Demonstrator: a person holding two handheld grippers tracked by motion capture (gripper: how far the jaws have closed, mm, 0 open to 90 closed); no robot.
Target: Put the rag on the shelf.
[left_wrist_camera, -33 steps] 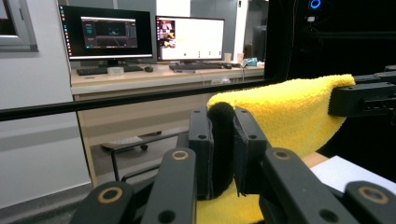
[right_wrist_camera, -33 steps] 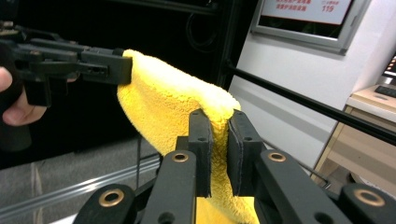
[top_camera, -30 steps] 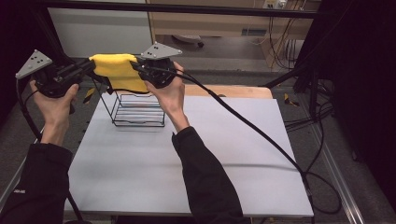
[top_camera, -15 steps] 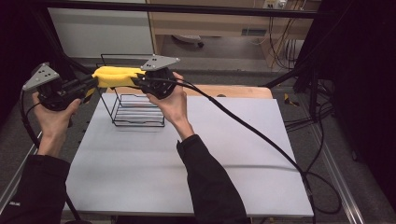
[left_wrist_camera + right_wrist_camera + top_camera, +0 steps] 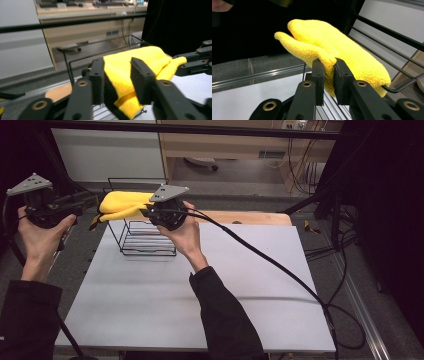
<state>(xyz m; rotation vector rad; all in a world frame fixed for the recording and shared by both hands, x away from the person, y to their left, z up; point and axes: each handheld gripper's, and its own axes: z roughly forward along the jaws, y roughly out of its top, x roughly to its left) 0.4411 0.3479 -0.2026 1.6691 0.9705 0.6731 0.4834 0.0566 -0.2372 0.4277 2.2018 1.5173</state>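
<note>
Fingers: right gripper (image 5: 329, 75) clenched on folded yellow microfibre cloth (image 5: 342, 50) | left gripper (image 5: 117, 80) released, jaws just opening, cloth between | I advise lowering cloth onto black wire rack (image 5: 145, 237) rim at 12 o'clock, then releasing.

Yellow cloth (image 5: 122, 204) – black wire basket (image 5: 145, 237) – white table (image 5: 240, 285).

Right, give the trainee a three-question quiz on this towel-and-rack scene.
1. True or false: the right gripper is clamped on the yellow towel.
2. Over what does the towel hang? A) wire rack B) wooden shelf C) cable
3. How do the left gripper and its jaws stand to the towel?

Key:
1. True.
2. A, the wire rack.
3. They have just been opening; the towel lies between them, unpinched.
</note>
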